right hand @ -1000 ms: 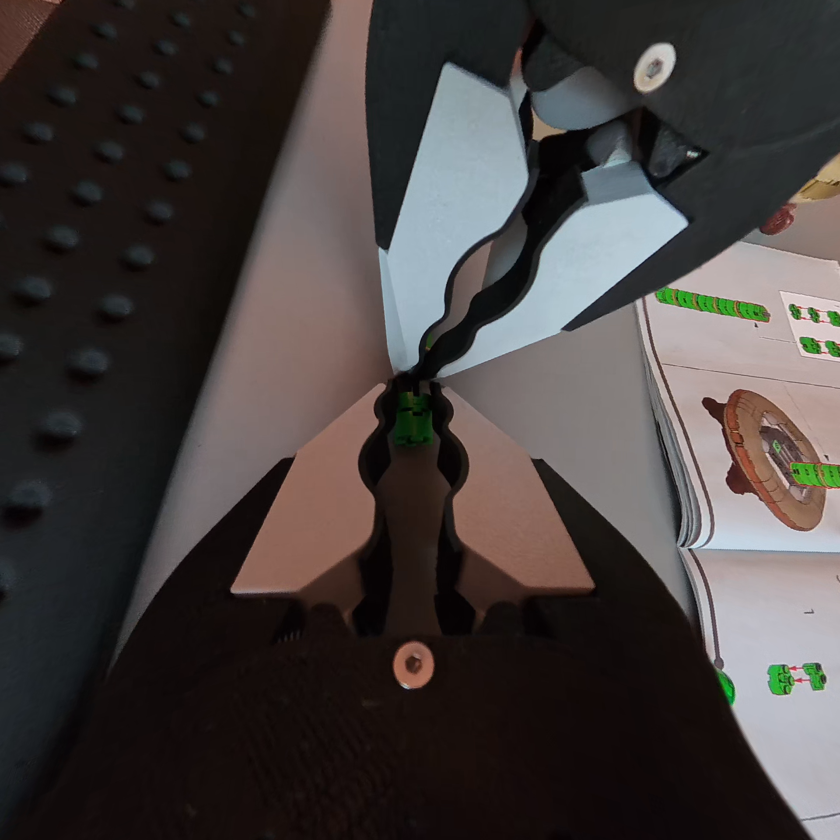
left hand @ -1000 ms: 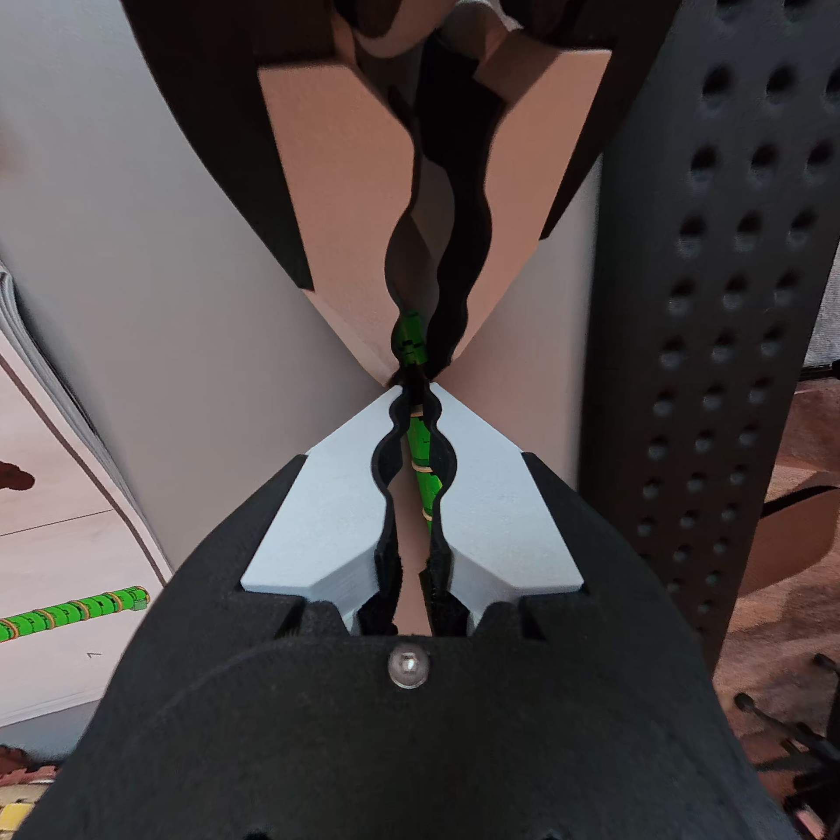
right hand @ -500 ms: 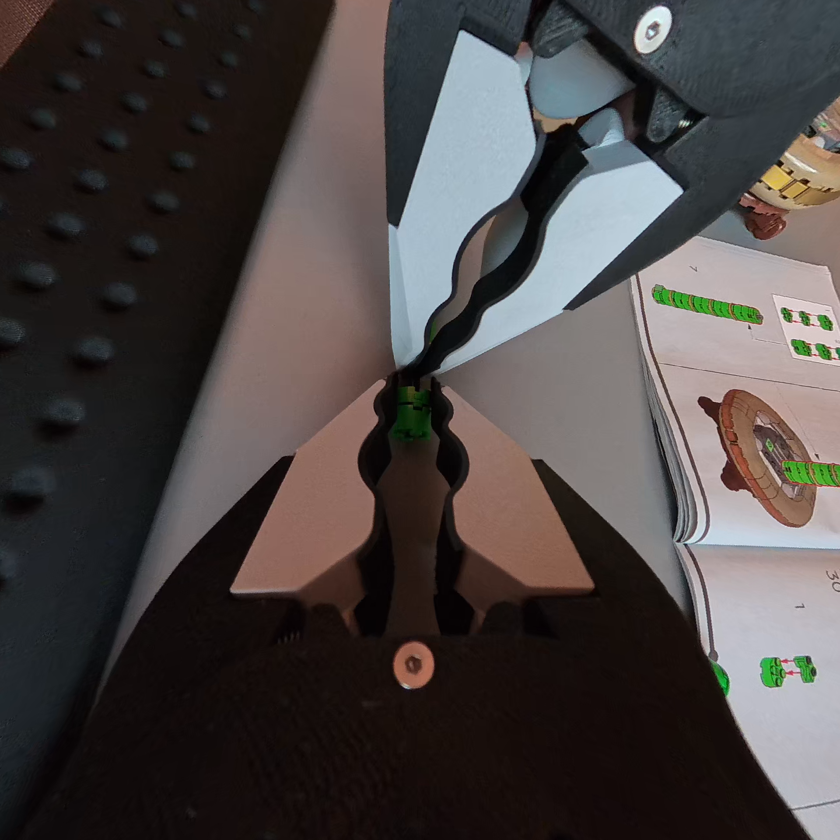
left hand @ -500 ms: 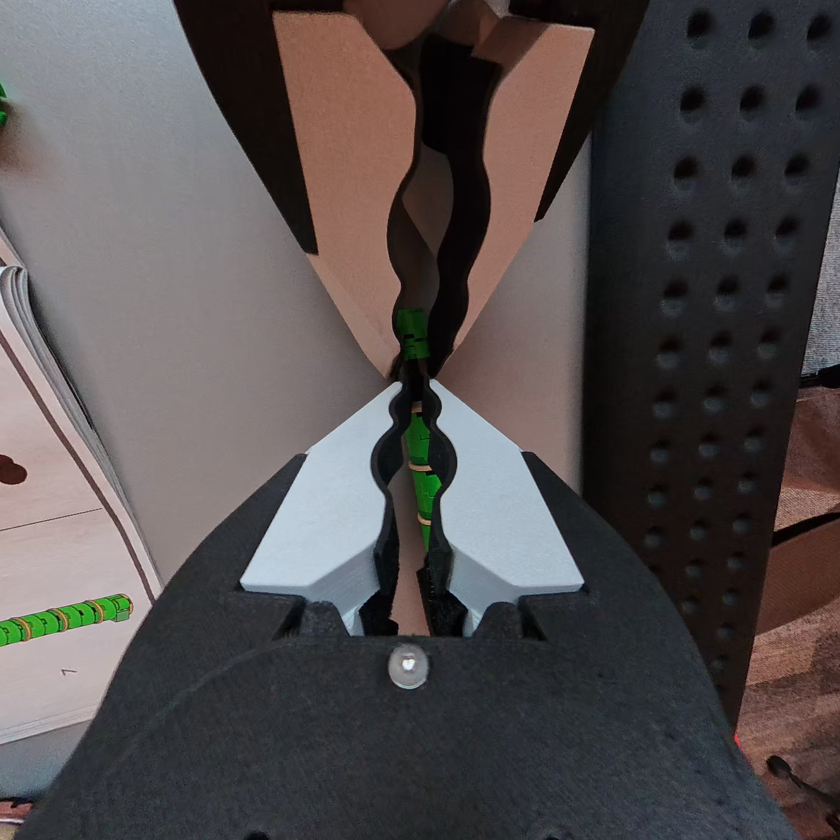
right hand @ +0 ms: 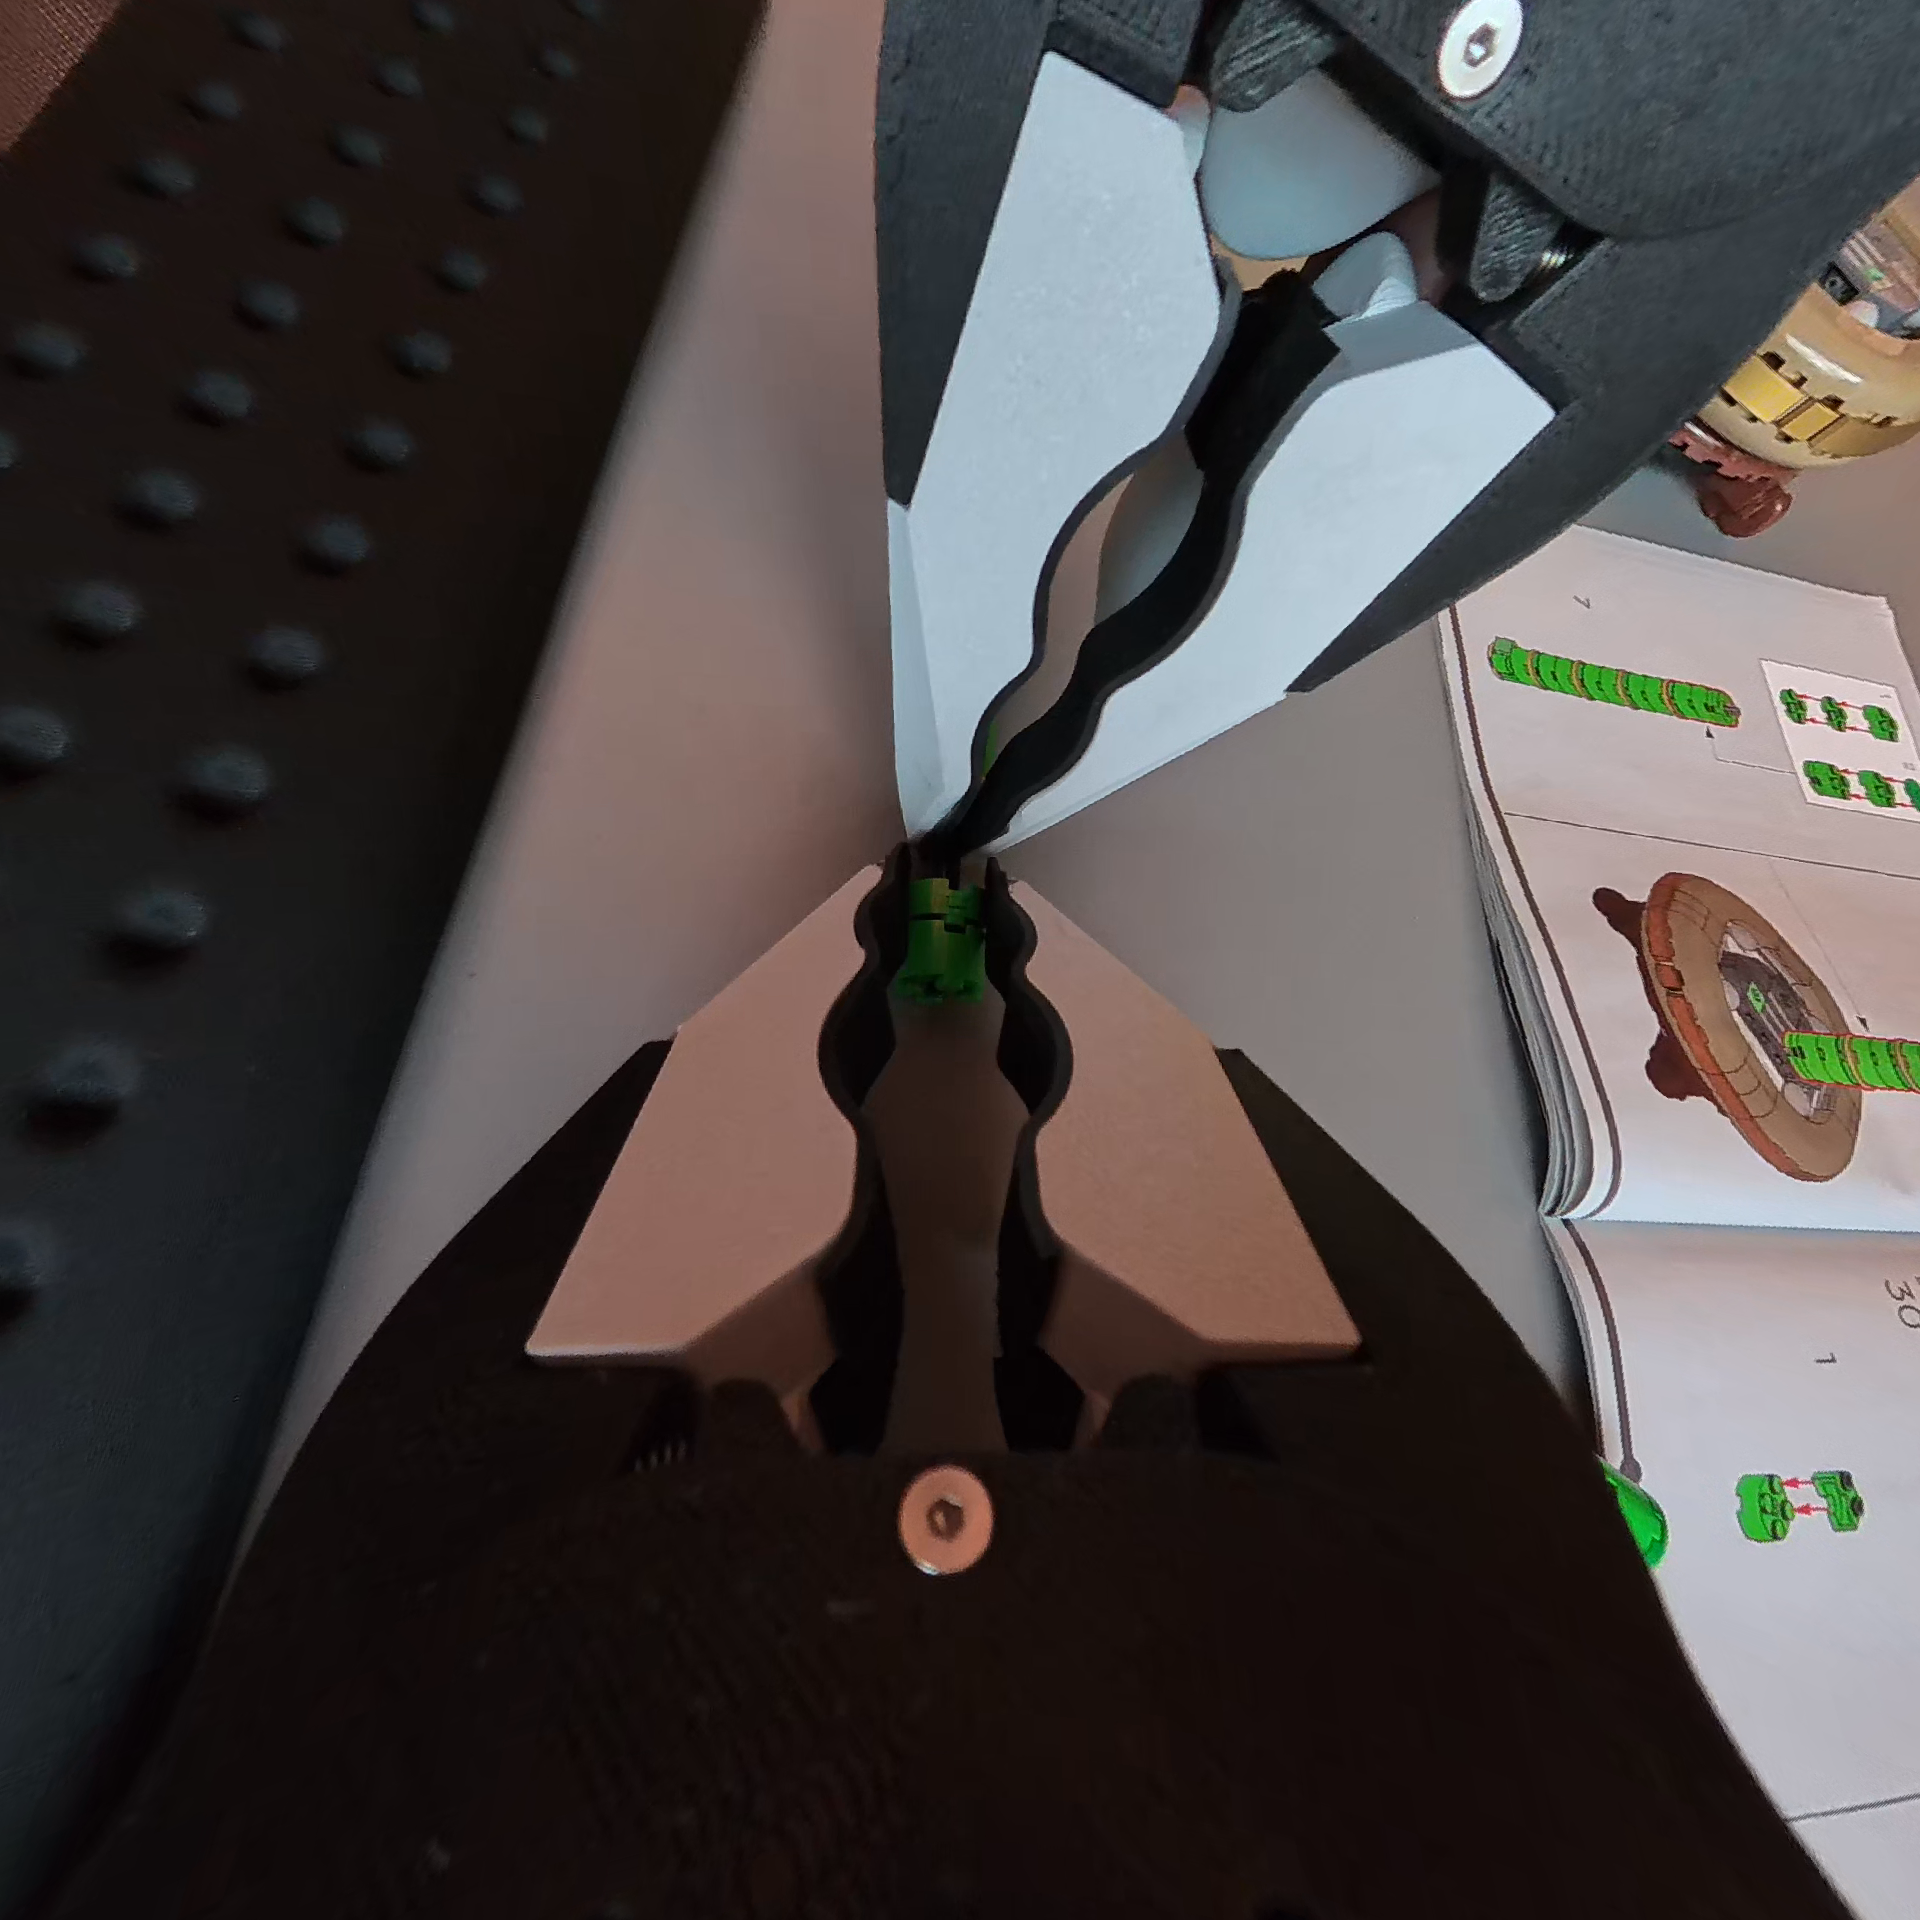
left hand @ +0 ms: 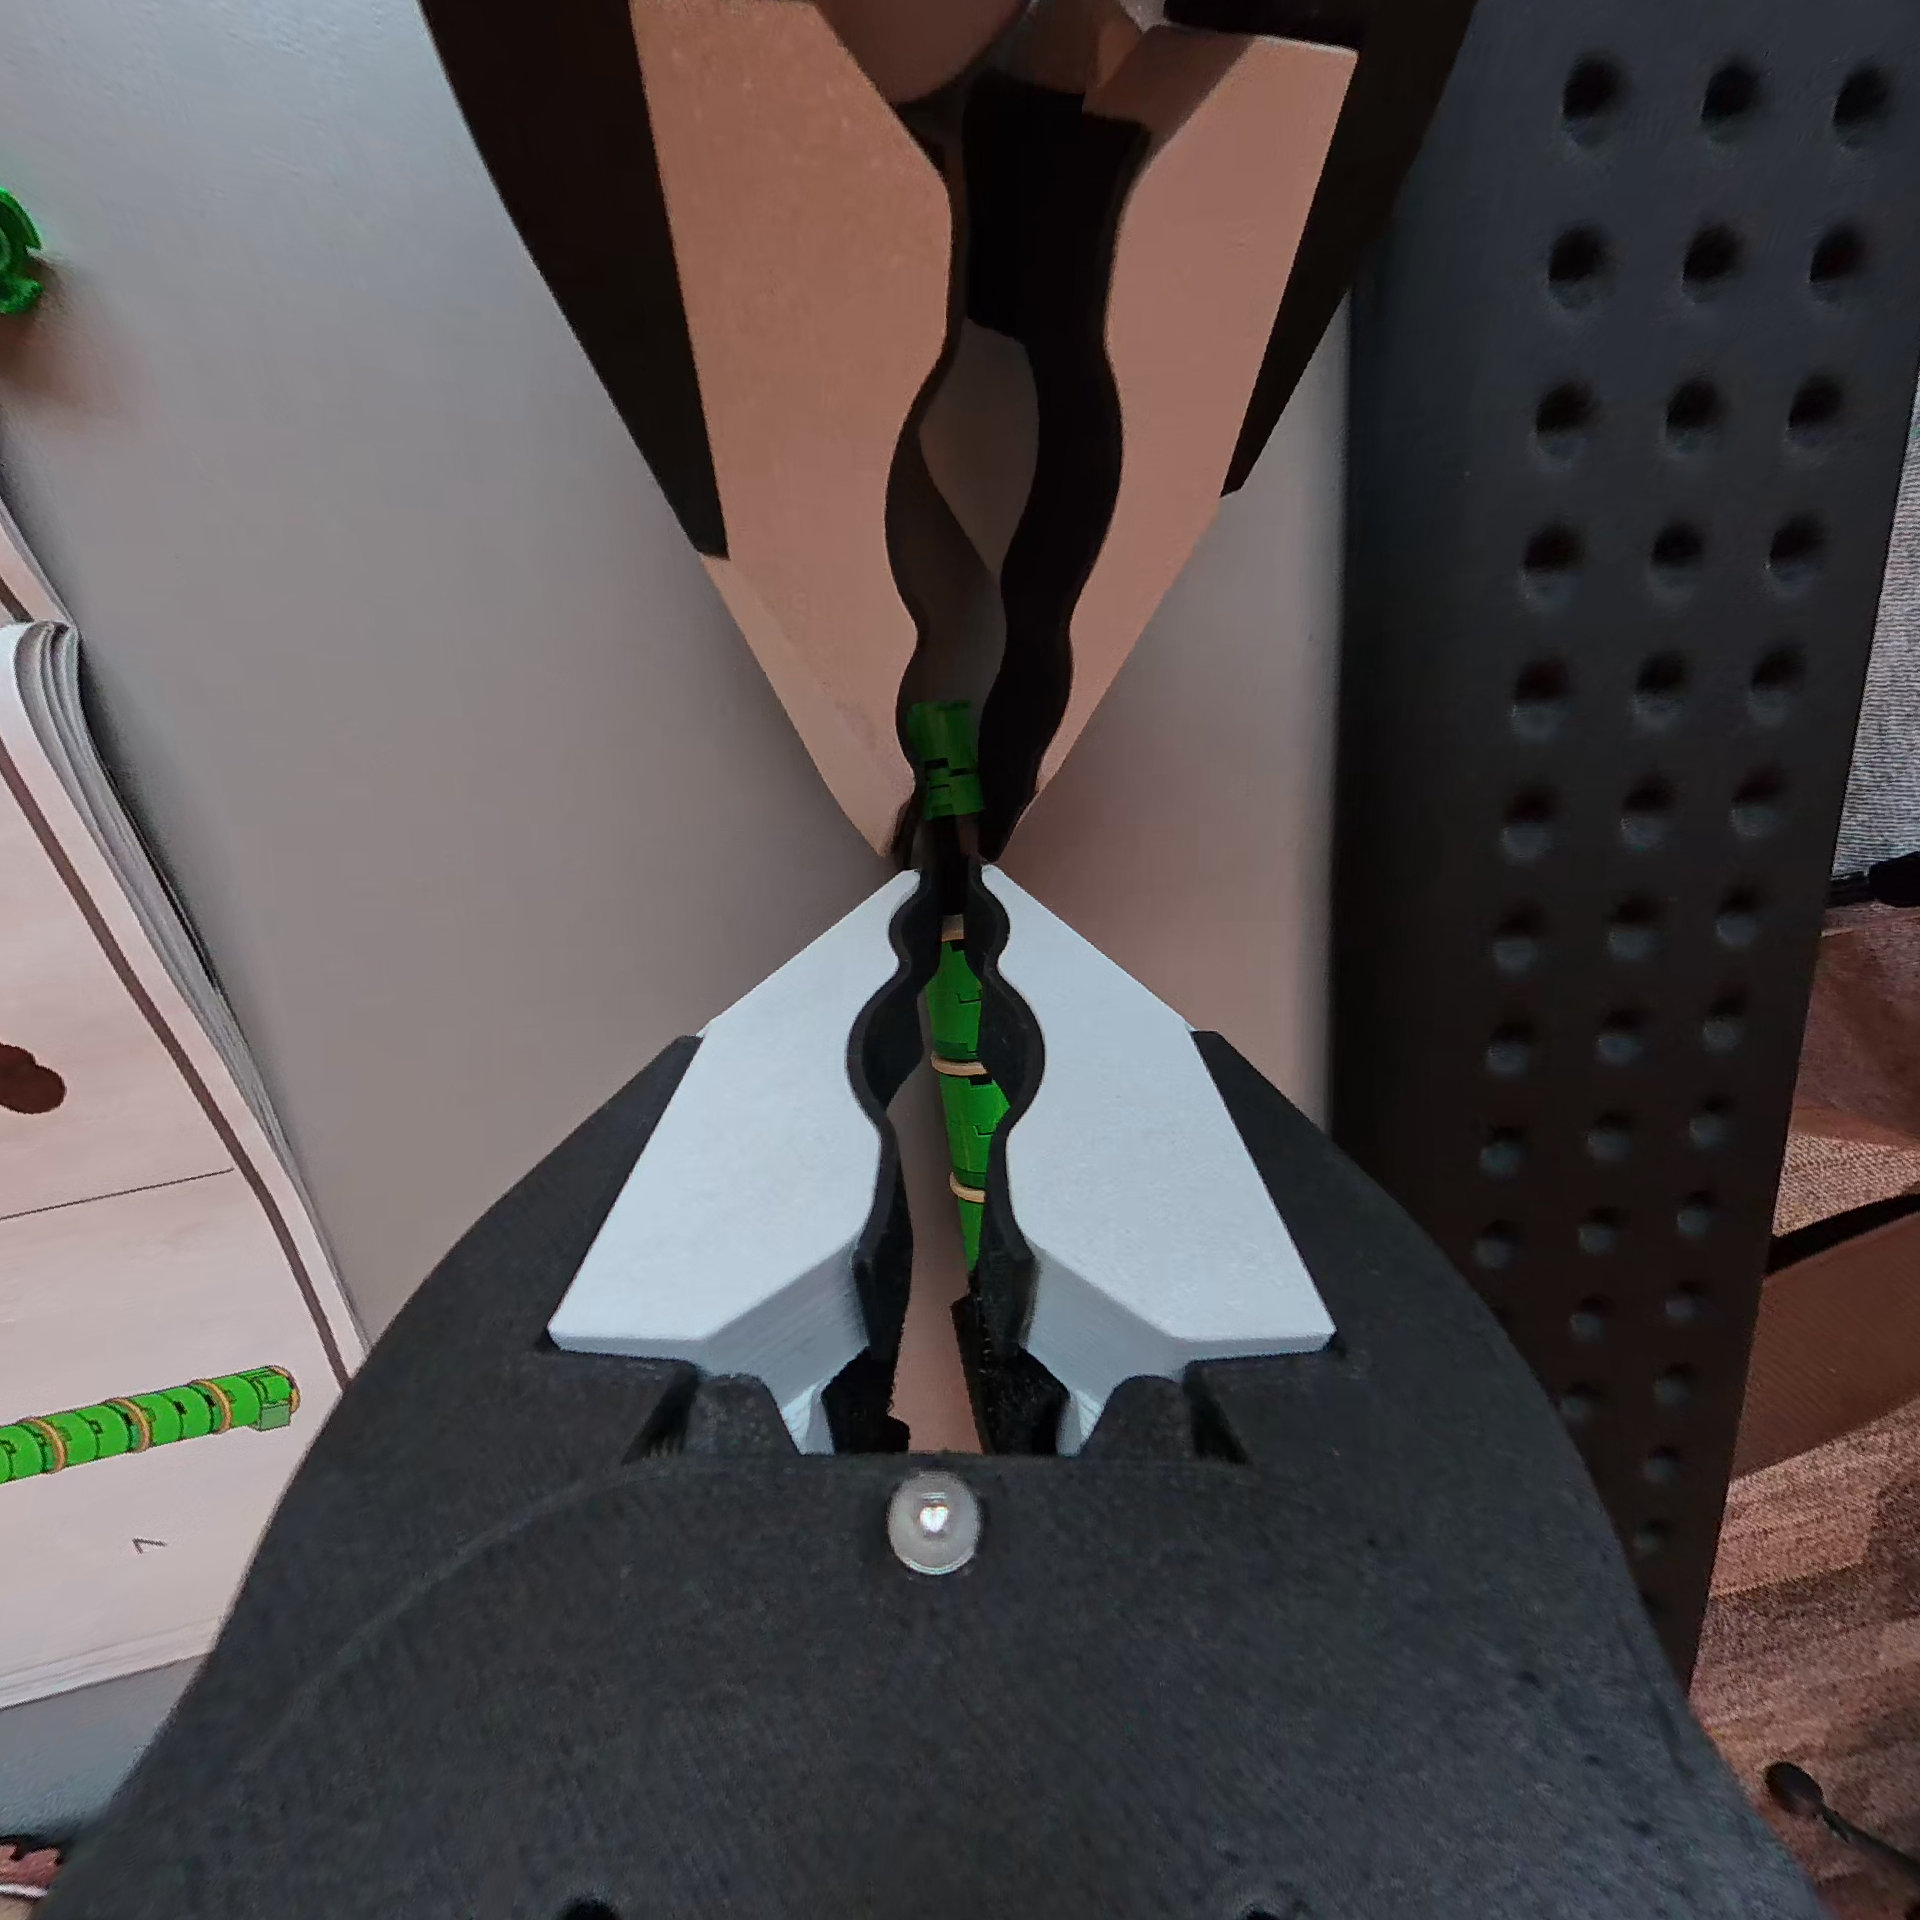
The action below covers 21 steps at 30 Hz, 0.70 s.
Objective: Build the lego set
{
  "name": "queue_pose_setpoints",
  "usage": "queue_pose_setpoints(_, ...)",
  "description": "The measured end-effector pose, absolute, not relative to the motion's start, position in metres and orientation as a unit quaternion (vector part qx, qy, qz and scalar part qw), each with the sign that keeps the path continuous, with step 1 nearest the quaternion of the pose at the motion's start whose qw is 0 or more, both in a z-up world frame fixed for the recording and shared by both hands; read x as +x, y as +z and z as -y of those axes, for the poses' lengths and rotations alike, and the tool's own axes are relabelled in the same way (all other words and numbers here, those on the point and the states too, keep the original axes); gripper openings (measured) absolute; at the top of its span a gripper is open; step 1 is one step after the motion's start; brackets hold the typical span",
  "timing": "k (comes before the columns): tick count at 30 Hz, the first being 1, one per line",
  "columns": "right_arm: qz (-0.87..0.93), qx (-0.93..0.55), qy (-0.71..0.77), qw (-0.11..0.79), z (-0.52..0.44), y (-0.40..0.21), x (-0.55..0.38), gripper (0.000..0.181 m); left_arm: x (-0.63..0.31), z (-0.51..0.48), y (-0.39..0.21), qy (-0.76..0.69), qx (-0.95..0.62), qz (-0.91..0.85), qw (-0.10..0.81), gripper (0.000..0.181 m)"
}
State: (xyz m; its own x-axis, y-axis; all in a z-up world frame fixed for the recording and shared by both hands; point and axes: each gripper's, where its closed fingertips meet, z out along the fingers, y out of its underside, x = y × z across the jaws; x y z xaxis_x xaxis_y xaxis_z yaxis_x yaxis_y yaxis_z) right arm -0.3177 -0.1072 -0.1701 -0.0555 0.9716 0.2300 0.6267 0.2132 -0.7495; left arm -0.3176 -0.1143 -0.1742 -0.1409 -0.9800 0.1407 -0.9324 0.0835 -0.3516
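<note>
In the left wrist view the left gripper (left hand: 951,883) is clamped on a green Lego rod (left hand: 961,1091) banded in tan, tip to tip with the right gripper (left hand: 951,821), while in the right wrist view that gripper pinches a short green Lego piece (right hand: 940,940) above the grey table (right hand: 1247,935), beside the open instruction booklet (right hand: 1714,935).

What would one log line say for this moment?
left tool: shut on green rod | right tool: shut on green piece | tips: meeting | booklet: open on table
</note>
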Motion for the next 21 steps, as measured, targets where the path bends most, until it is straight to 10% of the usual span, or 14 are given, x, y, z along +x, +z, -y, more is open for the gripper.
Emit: queue_pose_setpoints(21,0.598,-0.668,0.344,0.278,0.1074,-0.1668,-0.32,0.015,-0.3145,0.1128,-0.1752,-0.151,-0.629,-0.758,0.085,0.005)
